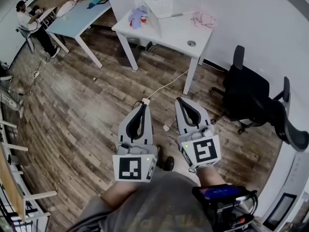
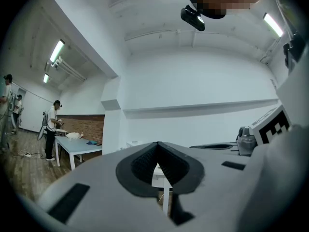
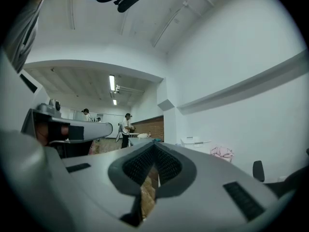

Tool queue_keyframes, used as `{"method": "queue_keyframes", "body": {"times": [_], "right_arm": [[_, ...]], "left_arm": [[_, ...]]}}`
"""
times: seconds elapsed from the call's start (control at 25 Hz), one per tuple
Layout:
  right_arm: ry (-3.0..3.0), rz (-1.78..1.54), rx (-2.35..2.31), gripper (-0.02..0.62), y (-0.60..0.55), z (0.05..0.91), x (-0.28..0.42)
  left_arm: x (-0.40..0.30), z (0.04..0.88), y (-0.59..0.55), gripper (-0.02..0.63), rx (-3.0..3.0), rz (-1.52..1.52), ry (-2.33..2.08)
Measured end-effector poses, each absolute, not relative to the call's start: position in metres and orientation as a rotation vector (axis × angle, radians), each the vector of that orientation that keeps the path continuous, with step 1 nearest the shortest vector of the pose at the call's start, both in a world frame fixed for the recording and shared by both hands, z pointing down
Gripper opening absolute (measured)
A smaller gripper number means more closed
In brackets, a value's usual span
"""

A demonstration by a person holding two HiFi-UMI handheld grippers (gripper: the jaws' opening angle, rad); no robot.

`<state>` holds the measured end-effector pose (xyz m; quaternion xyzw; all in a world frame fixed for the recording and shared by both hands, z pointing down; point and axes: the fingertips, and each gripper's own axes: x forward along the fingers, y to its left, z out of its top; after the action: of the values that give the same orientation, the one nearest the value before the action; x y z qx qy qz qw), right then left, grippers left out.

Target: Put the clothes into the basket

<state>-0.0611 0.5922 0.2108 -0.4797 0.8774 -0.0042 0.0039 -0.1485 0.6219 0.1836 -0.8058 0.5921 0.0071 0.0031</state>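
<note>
A white basket (image 1: 164, 5) stands on the white table (image 1: 181, 35) at the far side of the room. A blue and purple garment (image 1: 137, 16) lies left of it, a pink garment (image 1: 203, 19) right of it. The pink garment (image 3: 221, 152) also shows small in the right gripper view. My left gripper (image 1: 143, 104) and right gripper (image 1: 179, 100) are held level side by side over the wooden floor, well short of the table. Both are shut with nothing between their jaws, as the left gripper (image 2: 157, 152) and right gripper (image 3: 154, 151) show in their own views.
A black office chair (image 1: 251, 98) stands right of the table. A white cable (image 1: 166, 86) runs across the floor under the table. A light blue table (image 1: 79, 16) stands at the upper left with a person (image 1: 31, 25) beside it. Shelving lines the left edge.
</note>
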Motion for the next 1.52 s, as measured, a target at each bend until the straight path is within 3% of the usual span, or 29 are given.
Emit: {"method": "queue_keyframes", "body": {"times": [0.6, 1.08, 1.52], "right_arm": [[2.784, -0.078, -1.458, 0.006, 0.540, 0.232, -0.077], [2.863, -0.128, -1.448, 0.006, 0.423, 0.259, -0.149], [2.854, -0.013, -1.439, 0.006, 0.335, 0.228, -0.212]], "left_arm": [[-0.165, 0.198, 0.565, 0.009, -2.525, 0.052, 1.859], [-0.253, 0.227, 0.454, 0.009, -2.522, 0.038, 1.996], [-0.308, 0.204, 0.372, 0.009, -2.500, 0.101, 1.945]]}}
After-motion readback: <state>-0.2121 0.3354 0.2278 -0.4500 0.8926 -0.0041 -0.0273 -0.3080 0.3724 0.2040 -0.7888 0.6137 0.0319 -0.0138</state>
